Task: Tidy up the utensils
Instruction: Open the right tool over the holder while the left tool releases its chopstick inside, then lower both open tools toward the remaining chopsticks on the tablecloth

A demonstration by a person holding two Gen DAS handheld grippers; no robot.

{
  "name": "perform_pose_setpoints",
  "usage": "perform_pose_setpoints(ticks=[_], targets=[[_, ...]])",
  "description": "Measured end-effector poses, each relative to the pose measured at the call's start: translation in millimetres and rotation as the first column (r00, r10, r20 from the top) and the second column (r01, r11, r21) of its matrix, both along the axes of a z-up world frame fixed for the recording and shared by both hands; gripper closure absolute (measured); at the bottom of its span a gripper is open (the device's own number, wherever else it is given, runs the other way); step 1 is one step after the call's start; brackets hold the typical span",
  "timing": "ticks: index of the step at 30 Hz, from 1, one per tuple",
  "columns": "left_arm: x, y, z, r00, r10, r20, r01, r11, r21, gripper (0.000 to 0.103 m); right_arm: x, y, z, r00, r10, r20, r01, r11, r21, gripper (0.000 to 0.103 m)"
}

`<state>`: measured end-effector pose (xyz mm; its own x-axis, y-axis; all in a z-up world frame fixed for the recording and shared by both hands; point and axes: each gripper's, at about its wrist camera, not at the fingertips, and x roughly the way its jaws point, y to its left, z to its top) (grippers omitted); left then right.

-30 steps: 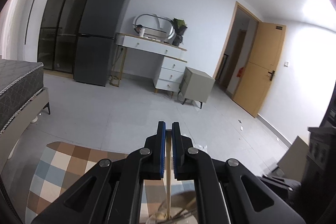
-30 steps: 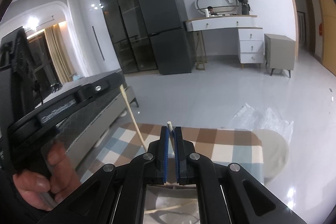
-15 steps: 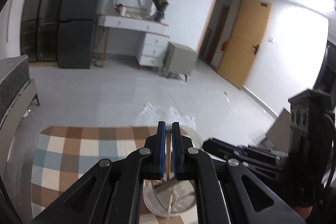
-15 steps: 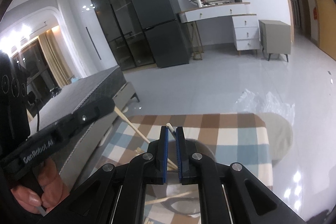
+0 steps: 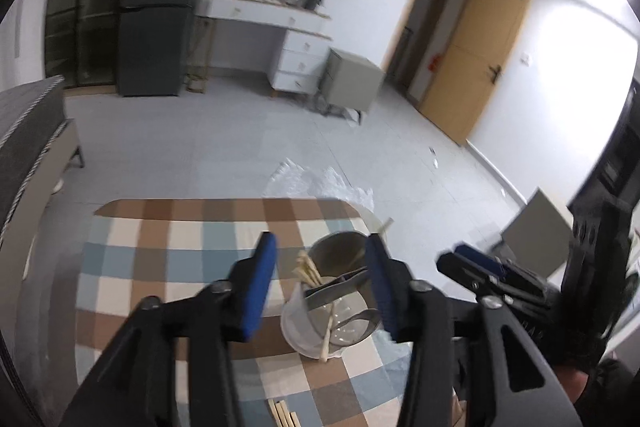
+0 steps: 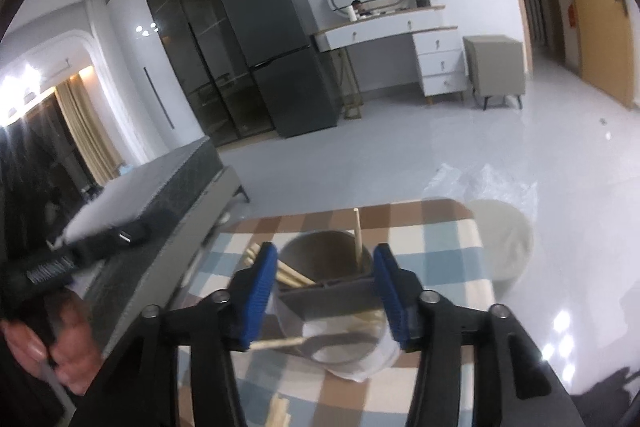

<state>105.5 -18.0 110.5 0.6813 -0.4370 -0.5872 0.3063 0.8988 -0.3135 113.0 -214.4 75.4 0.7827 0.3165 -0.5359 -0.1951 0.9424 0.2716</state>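
A grey divided utensil holder [image 5: 338,291] [image 6: 328,291] stands on the checked tablecloth [image 5: 160,255] [image 6: 440,259]. Several wooden chopsticks [image 5: 306,269] [image 6: 357,239] stand in it. My left gripper [image 5: 322,285] is open and empty, hovering just above the holder. My right gripper [image 6: 326,291] is also open and empty, its fingers on either side of the holder from above. The right gripper also shows at the right of the left wrist view [image 5: 480,267].
More wooden chopsticks [image 5: 284,415] [image 6: 280,413] lie on the cloth near the front edge. A bed [image 6: 160,195] stands to the left of the table. A white round stool [image 6: 508,243] and plastic wrap [image 5: 320,183] sit beyond the table's far edge.
Both grippers were shut on a chopstick each and have opened. The chopsticks now stand in the holder. Both cameras have tilted down toward the table.
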Motion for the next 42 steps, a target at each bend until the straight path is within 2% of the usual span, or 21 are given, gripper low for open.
perform_pose_setpoints(ticks=[3,7,9,13,16,19,23,26,32,39,42], targets=[[-20.2,12.8,6.8,0.998,0.055,0.016,-0.055,0.998,0.001,0.054,-17.1,-1.5,1.3,1.0,0.005,0.002,-0.005,1.0,0.004,0.051],[-46.3,19.7,17.3,0.992,0.113,0.056,-0.115,0.993,0.035,0.038,-42.1,1.2,7.9,1.0,0.002,0.028,-0.002,1.0,0.012,0.05],[-58.9,23.6,22.6,0.987,0.141,0.077,-0.144,0.989,0.035,0.034,-57.3,4.3,12.4,0.999,0.0,0.049,-0.001,1.0,0.017,0.048],[-80.6,27.4,30.5,0.972,0.203,0.12,-0.21,0.976,0.051,0.018,-84.4,14.9,19.9,0.995,0.007,0.098,-0.01,1.0,0.029,0.036],[-90.5,29.2,31.4,0.963,0.223,0.152,-0.237,0.969,0.076,0.017,-105.1,24.7,24.3,0.989,-0.004,0.147,0.004,1.0,0.002,0.029],[-100.0,33.4,28.9,0.953,0.254,0.164,-0.268,0.961,0.066,0.009,-123.2,34.8,25.8,0.982,0.003,0.188,-0.002,1.0,-0.005,0.02],[-113.3,39.8,18.6,0.94,0.283,0.189,-0.299,0.952,0.063,0.008,-138.2,44.5,20.9,0.977,0.006,0.215,-0.007,1.0,0.001,0.012],[-118.5,41.2,8.7,0.936,0.291,0.197,-0.312,0.946,0.088,0.006,-148.5,50.7,12.4,0.976,0.011,0.217,-0.011,1.0,0.003,0.009],[-131.8,47.8,-17.6,0.931,0.312,0.187,-0.337,0.934,0.118,0.005,-155.5,63.8,-9.8,0.983,0.016,0.185,-0.016,1.0,-0.001,0.003],[-129.3,51.7,-64.5,0.936,0.333,0.113,-0.348,0.925,0.155,0.005,-149.3,72.9,-42.0,0.995,0.03,0.096,-0.025,0.998,-0.053,0.003],[-123.6,55.6,-93.9,0.945,0.327,0.02,-0.326,0.933,0.152,0.005,-141.6,77.2,-61.3,0.999,0.036,0.004,-0.036,0.996,-0.083,0.003]])
